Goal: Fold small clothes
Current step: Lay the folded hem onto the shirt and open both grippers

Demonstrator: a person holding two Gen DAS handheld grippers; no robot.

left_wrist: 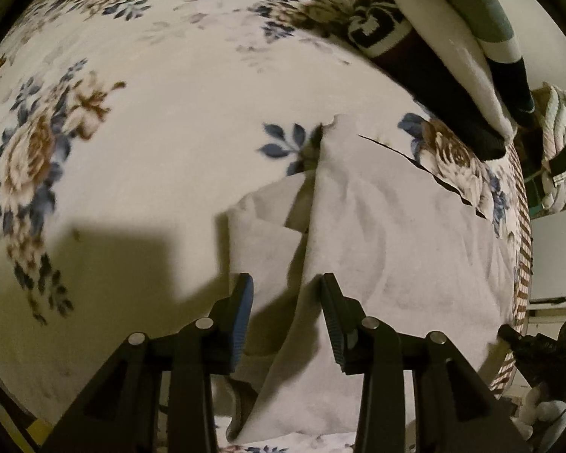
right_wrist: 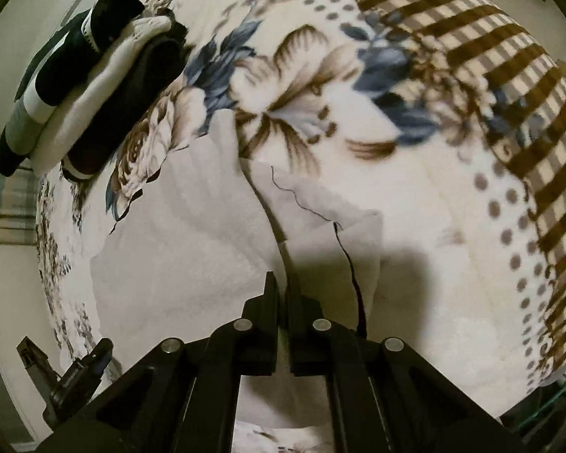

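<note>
**White garment lying on the flowered bed cover**

The white garment [left_wrist: 377, 226] is lying on the floral blanket [left_wrist: 151, 143] of the bed, partly folded over itself. The left tool [left_wrist: 286, 287] is standing wide open above a raised fold, gripping nothing. The right tool [right_wrist: 283, 290] is pressing its jaws nearly together on the garment's edge [right_wrist: 279, 241]. A stack of folded clothes [right_wrist: 86, 87] is resting near the blanket's far edge.

Both the left gripper [left_wrist: 286, 283] and right gripper [right_wrist: 281, 283] are matte black, angular linkages studded with round silver pivot pins.
</note>
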